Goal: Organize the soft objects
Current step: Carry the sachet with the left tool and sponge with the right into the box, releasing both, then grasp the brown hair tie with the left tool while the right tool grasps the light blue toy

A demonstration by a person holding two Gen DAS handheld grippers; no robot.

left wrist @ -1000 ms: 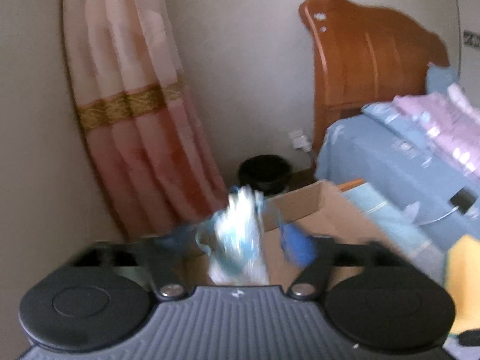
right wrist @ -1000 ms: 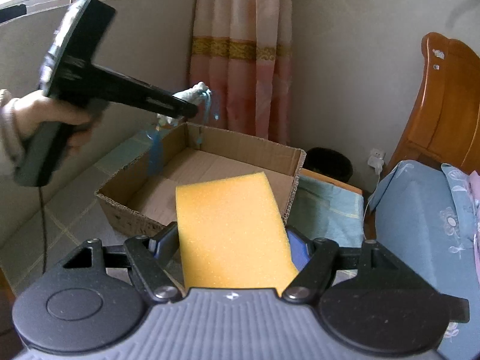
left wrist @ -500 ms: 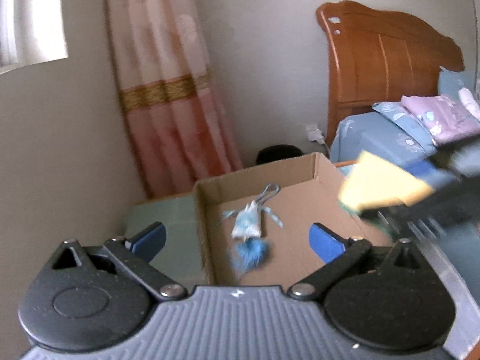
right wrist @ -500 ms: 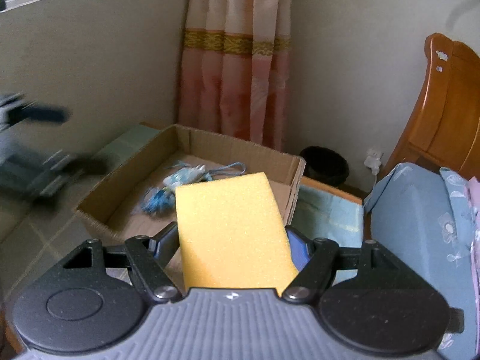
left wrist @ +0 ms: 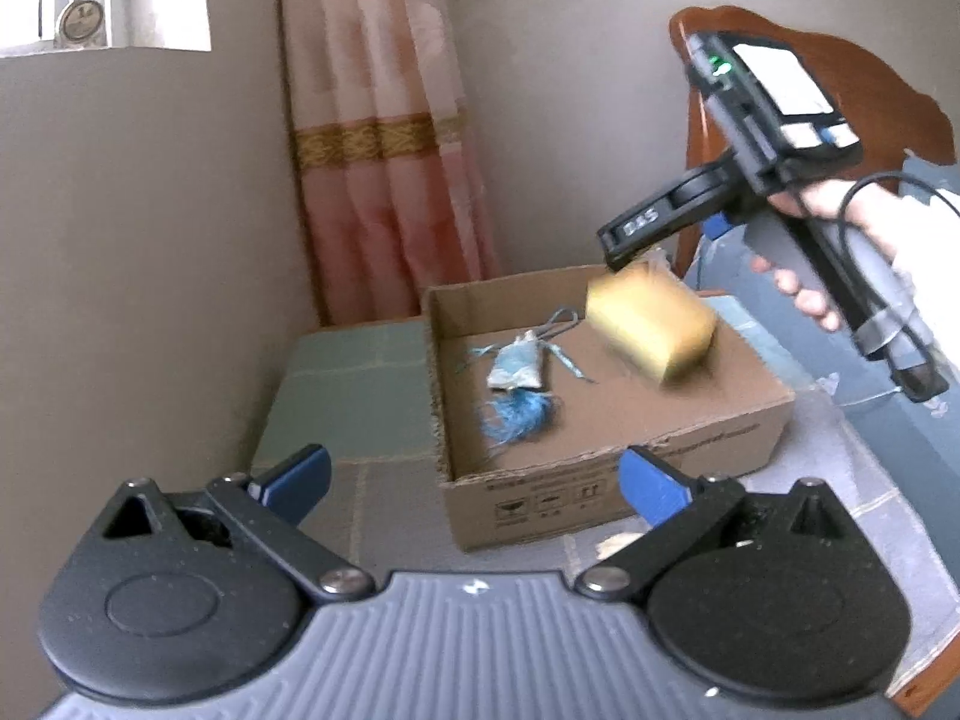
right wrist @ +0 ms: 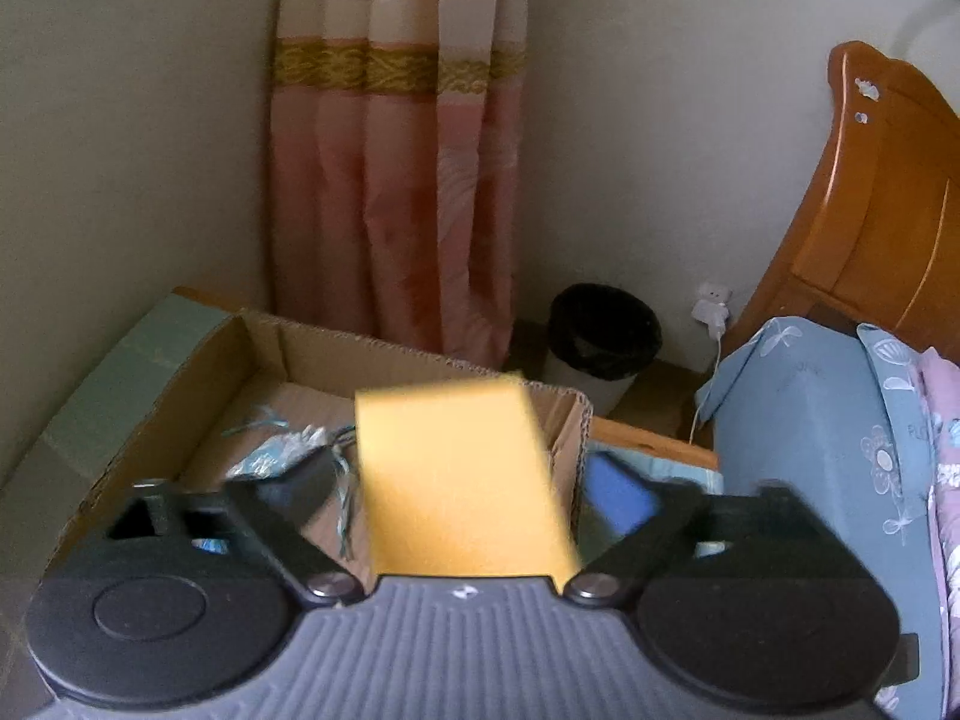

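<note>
Dropping out of the right gripper [right wrist: 462,492], the yellow foam block [left wrist: 651,321] is showing as a blurred shape right of centre in the left wrist view, apparently in mid-air just above the floor of the cardboard box [left wrist: 600,468]. In the right wrist view the same block is filling the lower middle of the frame, with the blue pads standing clear of its sides; those jaws have just been opening, and the block is between them but no longer pressed.

Item one, foam block: judging by its look, it is light, springy and easily squashed, with a matte, grippy surface. It is likely taking a pinch across its two broad faces well, near the middle, and it is not seeming fragile.

Item two, blue-and-white tasselled pouch [left wrist: 519,375]: it is lying on the box floor, left of the block in the left wrist view, with thin cords trailing from it. It is looking limp and very light; its padded body is looking like the safest hold, since the cords and the tassel [left wrist: 522,414] are likely slipping or snagging.

Left gripper [left wrist: 474,480]: it is standing wide and empty at the bottom of its own frame, in front of the box's near wall.

Right hand [left wrist: 840,240]: it is holding the gripper's handle at the right edge of the left wrist view.
</note>
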